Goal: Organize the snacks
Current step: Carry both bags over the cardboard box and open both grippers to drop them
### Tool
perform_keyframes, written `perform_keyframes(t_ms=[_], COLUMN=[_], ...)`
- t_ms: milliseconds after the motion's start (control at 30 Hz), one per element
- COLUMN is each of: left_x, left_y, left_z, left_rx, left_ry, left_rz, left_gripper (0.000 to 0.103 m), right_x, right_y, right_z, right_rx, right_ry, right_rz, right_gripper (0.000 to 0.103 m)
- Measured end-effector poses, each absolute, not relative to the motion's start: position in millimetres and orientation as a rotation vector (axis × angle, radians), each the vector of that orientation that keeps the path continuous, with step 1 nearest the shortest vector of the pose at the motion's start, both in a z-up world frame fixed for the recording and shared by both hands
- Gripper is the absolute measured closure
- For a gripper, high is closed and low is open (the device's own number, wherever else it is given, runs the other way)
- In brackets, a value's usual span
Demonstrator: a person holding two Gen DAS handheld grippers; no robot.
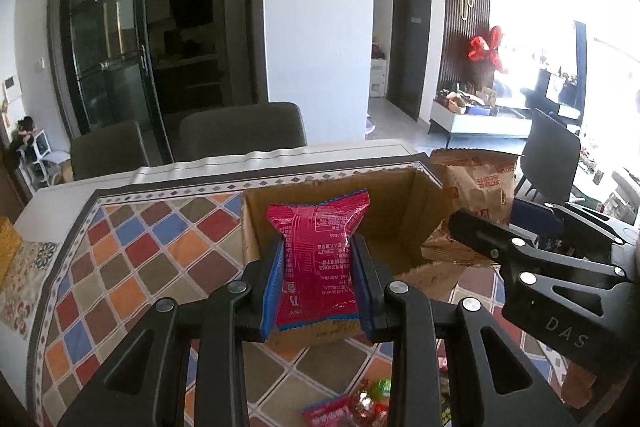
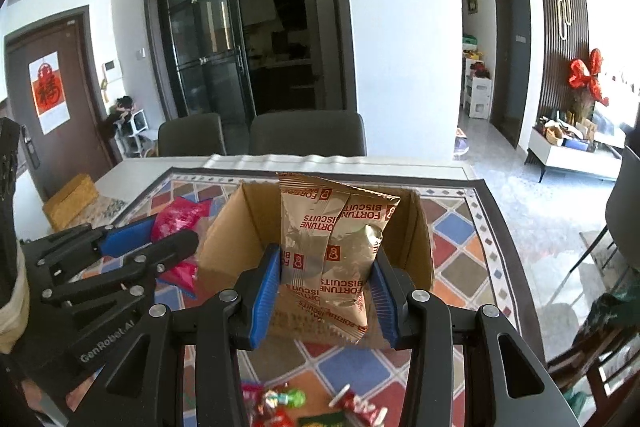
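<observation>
Both angled down over cardboard box: left hand-held gripper clamps pink packet, right hand-held gripper clamps gold biscuit packet.

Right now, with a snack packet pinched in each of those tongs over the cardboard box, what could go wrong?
1. The left tongs pinch the pink snack packet by its slippery middle; it might slide out before it is over the cardboard box.
2. The right tongs hold the Fortune Biscuits packet close beside the left ones, so the two could bump over the box.
3. Squeezing may crush the biscuits.
</observation>
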State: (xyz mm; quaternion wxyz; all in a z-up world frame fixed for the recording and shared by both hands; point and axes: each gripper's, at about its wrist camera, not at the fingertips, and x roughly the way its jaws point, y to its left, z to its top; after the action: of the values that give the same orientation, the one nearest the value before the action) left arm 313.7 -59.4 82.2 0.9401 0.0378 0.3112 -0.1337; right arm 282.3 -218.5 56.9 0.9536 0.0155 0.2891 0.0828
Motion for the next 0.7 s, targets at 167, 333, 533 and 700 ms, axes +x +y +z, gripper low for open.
perform_keyframes(t_ms=[167,333,533,700], left_x=[340.6,368.8,387.8,384.7], left_y=[-63.8,-67.8,-71.4,-65.9], left_z=[82.0,73.1,63.1,63.7], left_rx=[0.084,0.084,0.075,0.069], left_ry=[0.68,0.746,0.791,0.778], left_rz=[-0.281,-0.277,-0.272,-0.248], left_gripper=[0.071,0.071,0.07,0.052], right_x=[306.9,335.5,362.4,369.4], right_y=[-219.9,-222.8,-225.9,-227.9], right_z=[62.1,55.2,42.0,32.2], right_rx=[0.028,0.031,0.049,0.025], right_ry=[0.617,0.675,0.738,0.759], right_rz=[0.171,0.166,0.164,0.128], right_gripper=[0.059,0.059,0.059,0.039])
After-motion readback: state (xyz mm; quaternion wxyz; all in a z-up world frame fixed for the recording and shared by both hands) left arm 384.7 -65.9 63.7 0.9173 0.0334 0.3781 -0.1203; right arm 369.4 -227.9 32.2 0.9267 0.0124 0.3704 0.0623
